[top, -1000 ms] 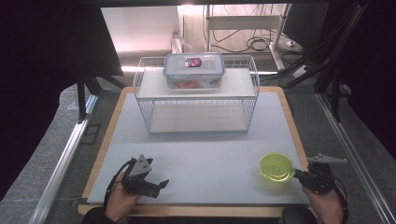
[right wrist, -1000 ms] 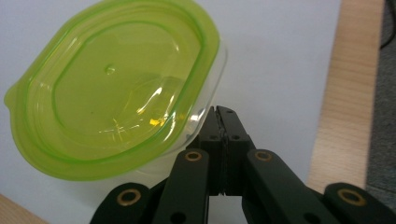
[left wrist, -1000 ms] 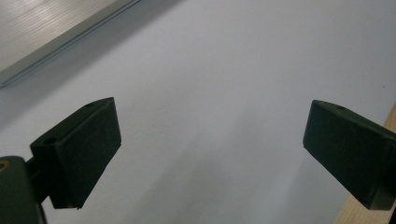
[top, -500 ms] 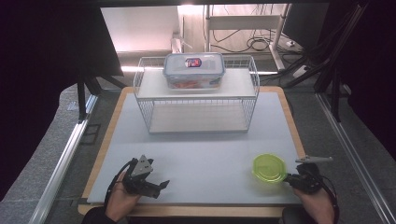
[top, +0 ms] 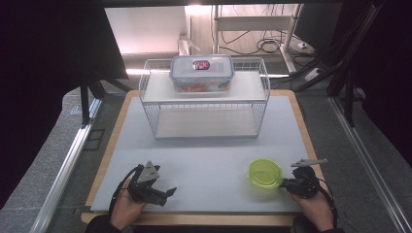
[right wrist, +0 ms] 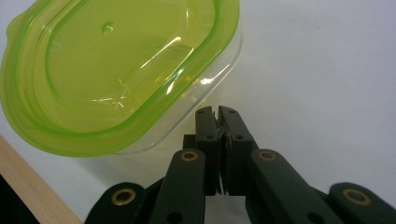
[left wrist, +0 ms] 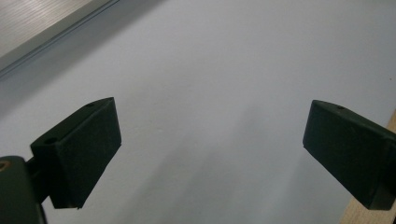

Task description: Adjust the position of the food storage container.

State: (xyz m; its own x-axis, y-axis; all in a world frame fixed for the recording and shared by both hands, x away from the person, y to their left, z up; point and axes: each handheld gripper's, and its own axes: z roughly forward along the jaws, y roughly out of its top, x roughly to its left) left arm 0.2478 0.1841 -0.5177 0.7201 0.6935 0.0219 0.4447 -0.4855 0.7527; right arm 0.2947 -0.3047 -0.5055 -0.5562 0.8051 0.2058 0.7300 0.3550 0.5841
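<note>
While I count two tubs, my right gripper (right wrist: 218, 112) pinches the green tub (right wrist: 116, 70) well in front of the rack (top: 204, 109); my left gripper (top: 163, 194) hangs released.

We see a container (right wrist: 187, 116) of clear, glossy plastic under a translucent lime-green plastic lid (right wrist: 116, 65) that catches bright glints. The right gripper (right wrist: 218, 114) has matt black jaws with brass-coloured rivets; the left gripper (left wrist: 210, 154) carries dull black, faintly textured pads. The table (top: 204, 160) wears a smooth matt pale sheet edged in light wood. The rack (top: 206, 104) is thin white wire.
</note>
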